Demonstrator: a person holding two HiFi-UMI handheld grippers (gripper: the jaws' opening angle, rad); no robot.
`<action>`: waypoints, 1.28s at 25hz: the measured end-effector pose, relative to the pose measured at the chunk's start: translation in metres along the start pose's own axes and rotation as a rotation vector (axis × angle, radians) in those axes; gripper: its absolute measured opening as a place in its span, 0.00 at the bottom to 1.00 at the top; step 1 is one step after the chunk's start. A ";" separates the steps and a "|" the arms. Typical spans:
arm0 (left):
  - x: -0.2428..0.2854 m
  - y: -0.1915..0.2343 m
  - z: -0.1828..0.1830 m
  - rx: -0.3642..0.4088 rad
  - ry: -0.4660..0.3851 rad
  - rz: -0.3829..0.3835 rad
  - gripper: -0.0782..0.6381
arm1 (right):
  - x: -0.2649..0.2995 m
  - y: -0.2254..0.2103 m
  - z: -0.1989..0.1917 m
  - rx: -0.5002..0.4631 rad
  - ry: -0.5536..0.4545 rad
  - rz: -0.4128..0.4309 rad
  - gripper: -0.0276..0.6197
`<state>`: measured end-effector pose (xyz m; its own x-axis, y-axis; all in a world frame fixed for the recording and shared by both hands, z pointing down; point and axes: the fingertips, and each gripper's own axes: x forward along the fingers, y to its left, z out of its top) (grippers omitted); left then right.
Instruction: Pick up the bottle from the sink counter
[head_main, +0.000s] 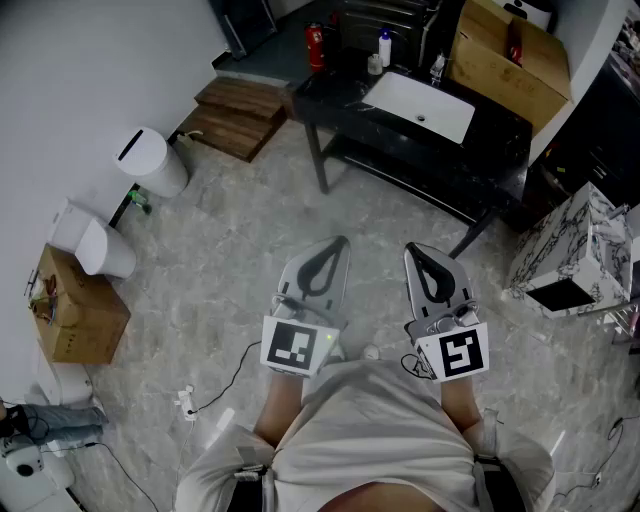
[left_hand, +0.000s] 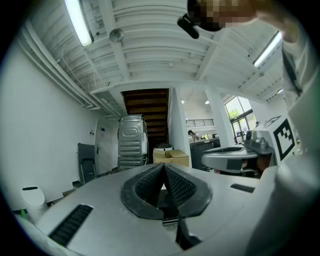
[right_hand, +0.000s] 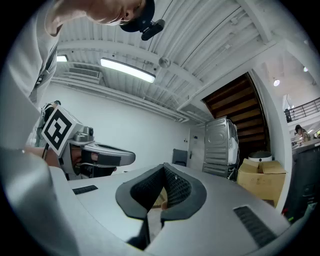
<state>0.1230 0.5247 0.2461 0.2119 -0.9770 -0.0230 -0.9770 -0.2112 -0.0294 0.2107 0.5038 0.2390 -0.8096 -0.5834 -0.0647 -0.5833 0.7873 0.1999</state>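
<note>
The bottle (head_main: 384, 47), white with a blue cap, stands at the back of the black sink counter (head_main: 500, 130), left of the white basin (head_main: 418, 105). I hold both grippers close to my body, far short of the counter. My left gripper (head_main: 338, 243) is shut with nothing between its jaws, and its ribbed pads (left_hand: 176, 186) meet at the tip. My right gripper (head_main: 411, 249) beside it is also shut and empty, its pads (right_hand: 175, 189) touching at the tip. Both gripper views look up at the ceiling and the room, and the bottle does not show in them.
A small clear bottle (head_main: 437, 68) stands by the basin. A cardboard box (head_main: 505, 55) sits on the counter's right end and a red fire extinguisher (head_main: 316, 45) stands behind it. Wooden steps (head_main: 240, 115), white bins (head_main: 152, 160), a marbled box (head_main: 575, 250) and a floor cable (head_main: 225, 385) lie around.
</note>
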 end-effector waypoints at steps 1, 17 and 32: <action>0.001 -0.001 0.000 0.003 -0.001 0.000 0.11 | 0.000 -0.001 0.000 0.000 -0.001 -0.001 0.03; 0.002 -0.014 -0.011 -0.004 0.012 0.055 0.11 | -0.011 -0.016 -0.018 0.033 0.014 -0.015 0.04; 0.047 0.026 -0.012 0.029 0.006 0.037 0.11 | 0.042 -0.036 -0.032 0.016 0.045 -0.013 0.04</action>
<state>0.1076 0.4733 0.2566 0.1758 -0.9842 -0.0190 -0.9830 -0.1745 -0.0575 0.1999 0.4450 0.2604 -0.7982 -0.6020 -0.0228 -0.5953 0.7824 0.1832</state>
